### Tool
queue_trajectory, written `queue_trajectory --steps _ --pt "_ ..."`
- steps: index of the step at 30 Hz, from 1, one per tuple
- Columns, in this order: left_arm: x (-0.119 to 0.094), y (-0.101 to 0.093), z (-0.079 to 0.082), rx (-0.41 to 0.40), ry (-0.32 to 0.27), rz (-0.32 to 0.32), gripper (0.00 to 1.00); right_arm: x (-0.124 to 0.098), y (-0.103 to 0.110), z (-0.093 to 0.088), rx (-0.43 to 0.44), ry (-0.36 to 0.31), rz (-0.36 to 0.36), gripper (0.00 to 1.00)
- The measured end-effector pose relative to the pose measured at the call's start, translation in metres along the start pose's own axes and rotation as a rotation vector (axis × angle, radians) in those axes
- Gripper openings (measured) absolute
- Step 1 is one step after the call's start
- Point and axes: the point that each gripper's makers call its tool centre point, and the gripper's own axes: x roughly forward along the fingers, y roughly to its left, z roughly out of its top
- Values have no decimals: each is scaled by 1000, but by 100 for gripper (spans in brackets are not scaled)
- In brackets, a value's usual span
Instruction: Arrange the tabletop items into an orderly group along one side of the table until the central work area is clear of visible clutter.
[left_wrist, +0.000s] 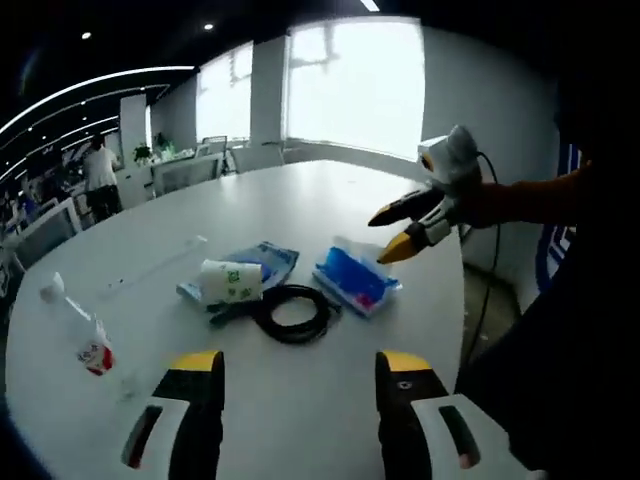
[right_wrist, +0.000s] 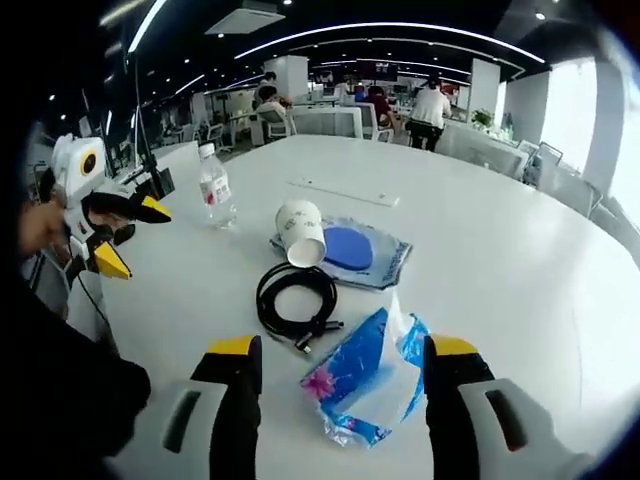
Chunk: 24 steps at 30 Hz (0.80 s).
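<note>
Both grippers empty, fingers spread wide: right gripper (right_wrist: 340, 365), left gripper (left_wrist: 300, 375). Just ahead of the right fingers, tissue pack (right_wrist: 365, 375), long axis running away and rightward. Beyond, coiled cable (right_wrist: 295, 300), tipped paper cup (right_wrist: 300, 232) mouth toward the fingers, bottle (right_wrist: 215, 187) upright. Still clustered mid-table (right_wrist: 520, 260); grouping apparently not begun.

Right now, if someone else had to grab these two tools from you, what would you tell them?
Left gripper: fingers open, holding nothing, hovering before the items.
Right gripper: fingers open, empty, just over the blue tissue pack.
Water bottle stands upright; a paper cup lies tipped on a blue pouch, black cable coil beside them, and a thin white stick farther off.
Done: nothing looks grouped yet.
Left: move everything to one side of the white table.
</note>
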Motion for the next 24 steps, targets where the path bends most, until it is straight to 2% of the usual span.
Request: queue_trajectory --steps 8,12,14,18,21,24 --pt "-41 33 0 -86 -43 106 69 1 1 12 -7 1 7 72" --pt "-56 42 -7 -80 -35 131 74 4 2 17 -12 8 14 76" --pt "-64 48 -10 -102 -38 148 77 3 4 20 -24 15 18 78" --pt "-77 53 -12 -136 -54 176 81 5 5 23 -40 24 22 82" --pt "-85 54 -12 -144 -55 192 84 6 9 27 -47 34 36 88" --pt "-91 59 -13 -151 -57 204 87 7 11 30 -68 34 39 89"
